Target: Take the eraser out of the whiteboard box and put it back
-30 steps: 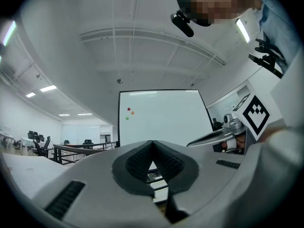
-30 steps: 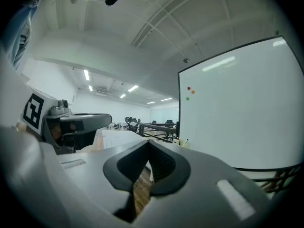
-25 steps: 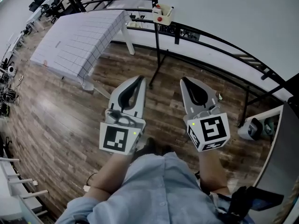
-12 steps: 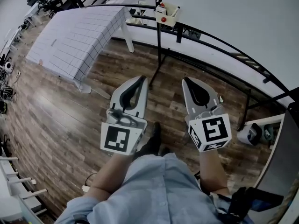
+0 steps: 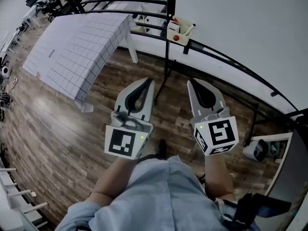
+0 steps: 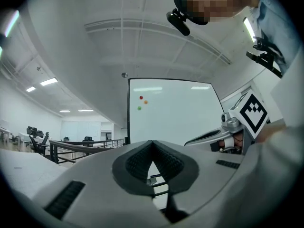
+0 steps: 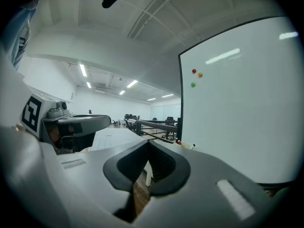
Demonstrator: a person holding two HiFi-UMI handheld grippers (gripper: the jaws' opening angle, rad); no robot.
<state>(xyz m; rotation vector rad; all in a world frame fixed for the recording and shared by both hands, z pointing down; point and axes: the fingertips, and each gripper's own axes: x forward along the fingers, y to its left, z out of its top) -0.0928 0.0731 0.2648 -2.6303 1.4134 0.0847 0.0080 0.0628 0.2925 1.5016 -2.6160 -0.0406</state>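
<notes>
The whiteboard stands ahead on a black frame. A small white box hangs at its lower left edge, with something red inside; I cannot make out the eraser. In the right gripper view the box shows small beside the whiteboard. My left gripper and right gripper are held side by side at waist height, pointing at the board and well short of the box. Both are shut with nothing between the jaws. The left gripper faces the whiteboard.
A table with a gridded white cloth stands to the left on the wooden floor. Black railings run behind and under the board. Red, orange and green magnets sit on the board. A grey device lies at lower right.
The person has walked toward the whiteboard: the box and board have come closer and lower in the head view. Both grippers keep the same pose, still shut.
</notes>
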